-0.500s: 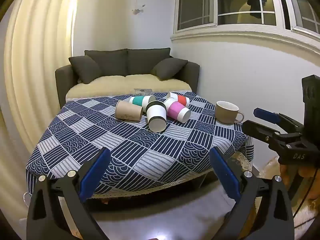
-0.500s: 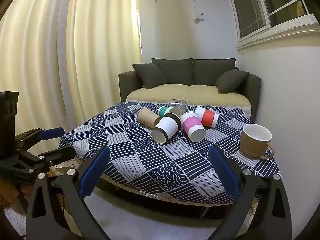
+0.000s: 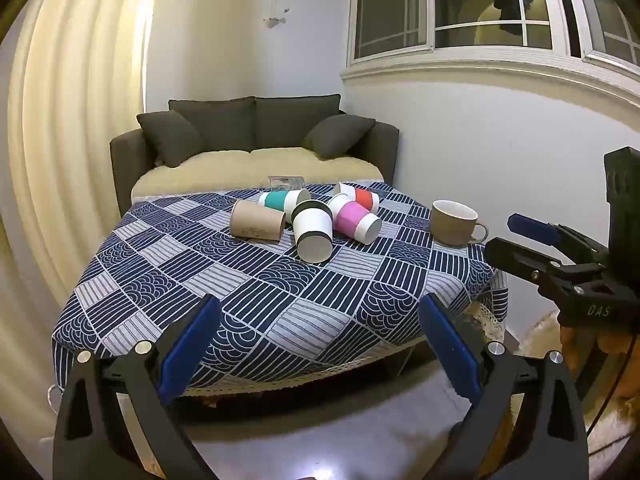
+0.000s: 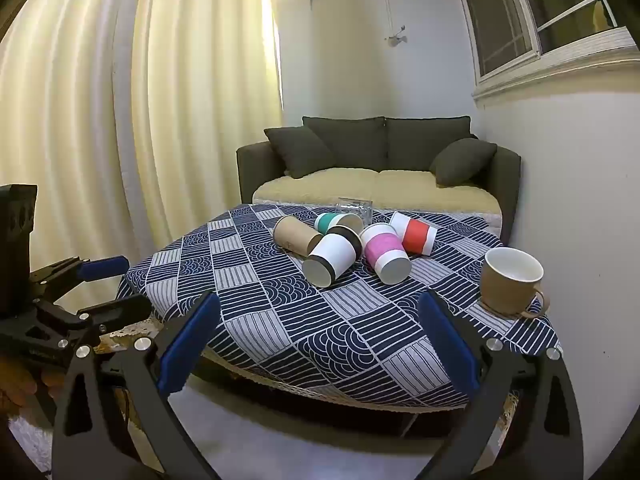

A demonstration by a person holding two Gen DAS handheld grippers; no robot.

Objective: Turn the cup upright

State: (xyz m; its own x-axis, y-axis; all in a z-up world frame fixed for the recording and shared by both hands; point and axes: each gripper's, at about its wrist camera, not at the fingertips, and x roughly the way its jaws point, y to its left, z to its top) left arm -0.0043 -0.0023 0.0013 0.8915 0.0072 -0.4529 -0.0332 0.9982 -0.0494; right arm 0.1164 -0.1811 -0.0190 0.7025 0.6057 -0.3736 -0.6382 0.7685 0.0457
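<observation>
Several paper cups lie on their sides in a cluster at the far middle of the table: a brown one [image 3: 256,222] [image 4: 297,234], a teal-banded one [image 3: 282,200] [image 4: 334,221], a white one with a black band [image 3: 313,232] [image 4: 334,256], a pink-banded one [image 3: 354,222] [image 4: 385,252] and a red-banded one [image 3: 360,197] [image 4: 414,236]. My left gripper [image 3: 320,340] is open and empty, short of the table's near edge. My right gripper [image 4: 320,338] is open and empty, also short of the near edge.
A beige mug [image 3: 454,222] [image 4: 510,286] stands upright at the table's right side. A blue patterned cloth [image 3: 240,292] [image 4: 320,320] covers the table. A clear glass object [image 4: 354,205] sits behind the cups. A dark sofa [image 3: 256,148] stands behind, curtains left, wall right.
</observation>
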